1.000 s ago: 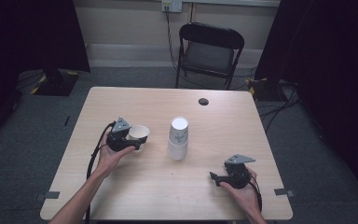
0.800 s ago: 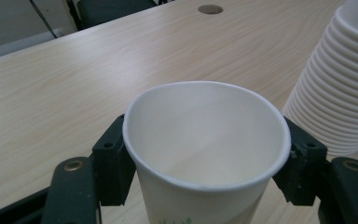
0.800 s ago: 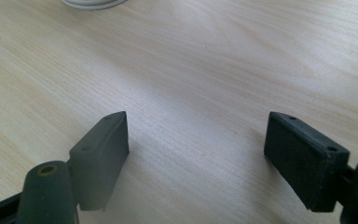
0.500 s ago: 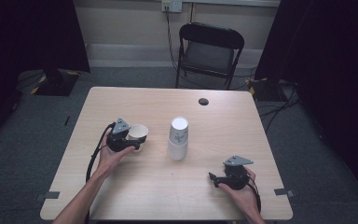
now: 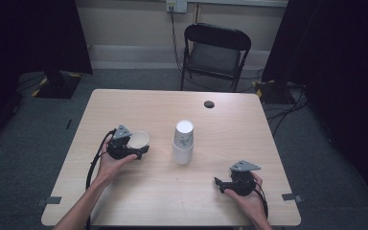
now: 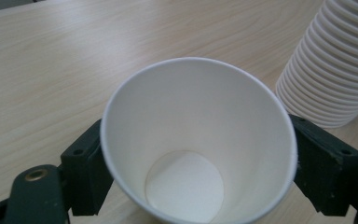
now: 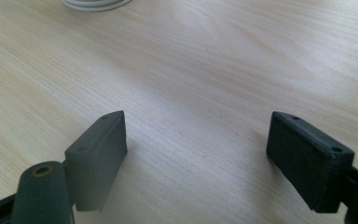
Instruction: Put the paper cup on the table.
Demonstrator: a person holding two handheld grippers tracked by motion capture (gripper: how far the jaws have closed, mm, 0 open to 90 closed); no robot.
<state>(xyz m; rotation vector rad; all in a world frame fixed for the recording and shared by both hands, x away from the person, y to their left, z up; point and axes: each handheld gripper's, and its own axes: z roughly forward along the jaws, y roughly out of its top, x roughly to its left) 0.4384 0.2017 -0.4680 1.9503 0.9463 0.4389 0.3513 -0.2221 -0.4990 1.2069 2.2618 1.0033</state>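
A white paper cup (image 5: 139,139) stands on the wooden table (image 5: 172,201) left of centre, its mouth open to the left gripper view (image 6: 191,140). My left gripper (image 5: 139,144) (image 6: 196,168) has a jaw on each side of it. The jaws have just been opening, the cup looks round and unsqueezed, and its rim hides whether the pads touch. A tall upside-down stack of white cups (image 5: 183,143) (image 6: 335,60) stands at mid-table, to the right of the cup. My right gripper (image 5: 219,184) (image 7: 196,154) rests low over bare wood near the front right, open, with nothing between its jaws.
A small dark round spot (image 5: 209,104) lies near the table's far edge. A black folding chair (image 5: 215,50) stands behind the table, with cables on the floor to its right. The base of the cup stack (image 7: 93,3) shows ahead of my right gripper.
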